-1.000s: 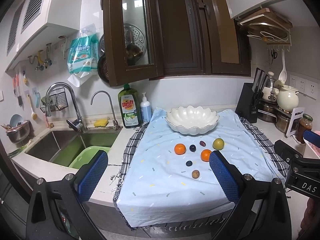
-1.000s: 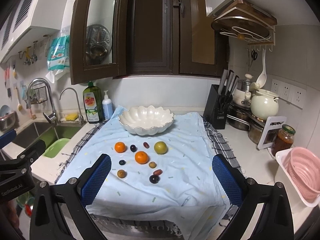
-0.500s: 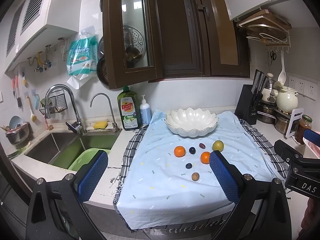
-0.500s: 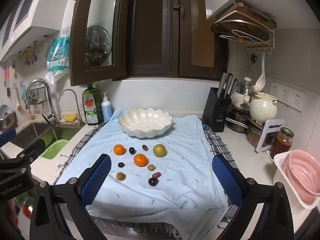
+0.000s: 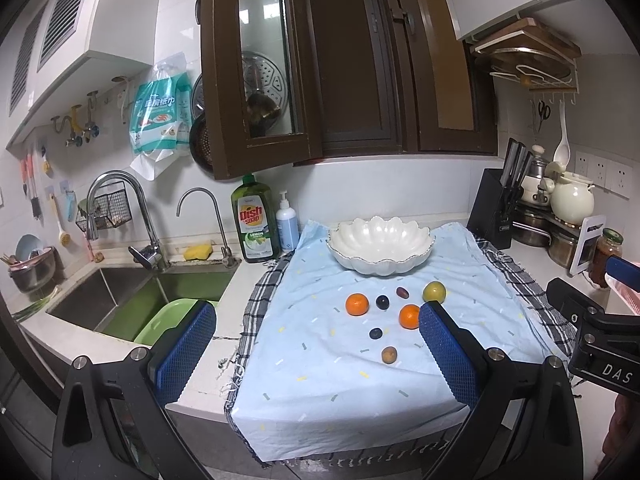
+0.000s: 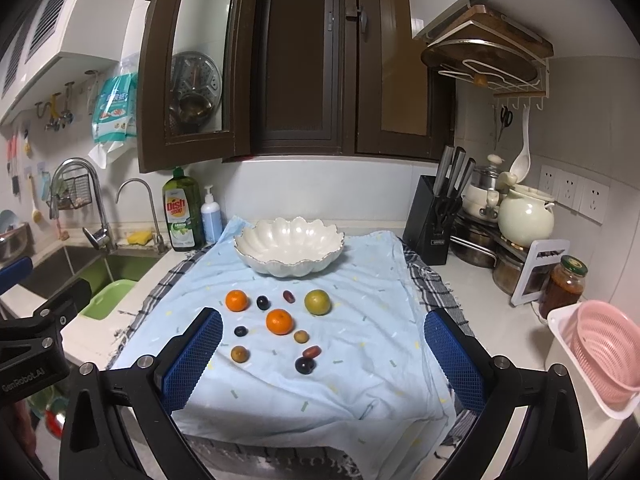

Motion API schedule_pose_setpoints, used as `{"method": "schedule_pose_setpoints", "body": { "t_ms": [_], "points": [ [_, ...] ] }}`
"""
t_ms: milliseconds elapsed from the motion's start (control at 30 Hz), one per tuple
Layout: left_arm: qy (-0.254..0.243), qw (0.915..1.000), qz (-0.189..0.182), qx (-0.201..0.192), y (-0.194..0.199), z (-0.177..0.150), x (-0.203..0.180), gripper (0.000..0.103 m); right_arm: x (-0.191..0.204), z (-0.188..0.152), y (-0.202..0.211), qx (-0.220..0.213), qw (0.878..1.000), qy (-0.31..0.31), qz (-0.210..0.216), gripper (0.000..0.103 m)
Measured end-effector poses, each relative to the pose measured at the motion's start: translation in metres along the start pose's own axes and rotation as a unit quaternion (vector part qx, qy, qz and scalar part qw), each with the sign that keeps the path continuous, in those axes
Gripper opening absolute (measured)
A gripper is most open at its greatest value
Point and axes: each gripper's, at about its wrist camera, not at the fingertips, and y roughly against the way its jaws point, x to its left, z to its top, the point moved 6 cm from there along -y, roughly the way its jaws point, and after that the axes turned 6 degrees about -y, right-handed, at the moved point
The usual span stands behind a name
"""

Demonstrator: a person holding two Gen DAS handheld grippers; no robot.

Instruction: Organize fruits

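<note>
Both tongs hang in the air off the front edge of the bench, each spread wide with nothing between its blue mesh-padded fingers: the left tongs [image 5: 316,350] toward the sink side, the right tongs [image 6: 322,358] squarely before the cloth. On the pale blue speckled cloth [image 6: 352,384], which covers a checked grey towel [image 6: 434,292], the fruits lie loose in a cluster around the middle. I count nine: two orange tangerines [image 6: 279,321], one round green fruit [image 6: 317,302], three dark round plums [image 6: 305,365], two small brownish round fruits [image 6: 240,354] and two reddish oval ones [image 6: 289,297]. None touches another, except perhaps the nearest reddish one and the plum beside it. Behind them, toward the back edge, stands one white scalloped ceramic bowl [image 6: 289,252], holding no fruit.
</note>
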Motion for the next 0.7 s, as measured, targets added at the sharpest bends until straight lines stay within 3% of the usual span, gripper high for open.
{"method": "schedule_pose_setpoints", "body": {
  "t_ms": [433, 700],
  "points": [
    [-0.011, 0.9997, -0.019, 0.007, -0.019, 0.000, 0.002, 0.103, 0.003, 0.005, -0.007, 0.000, 1.000, -0.003, -0.007, 0.102],
    [-0.025, 0.9981, -0.052, 0.023, -0.045, -0.022, 0.006, 0.103, 0.015, -0.019, -0.034, 0.020, 0.999, -0.008, -0.036, 0.102]
  ]
}}
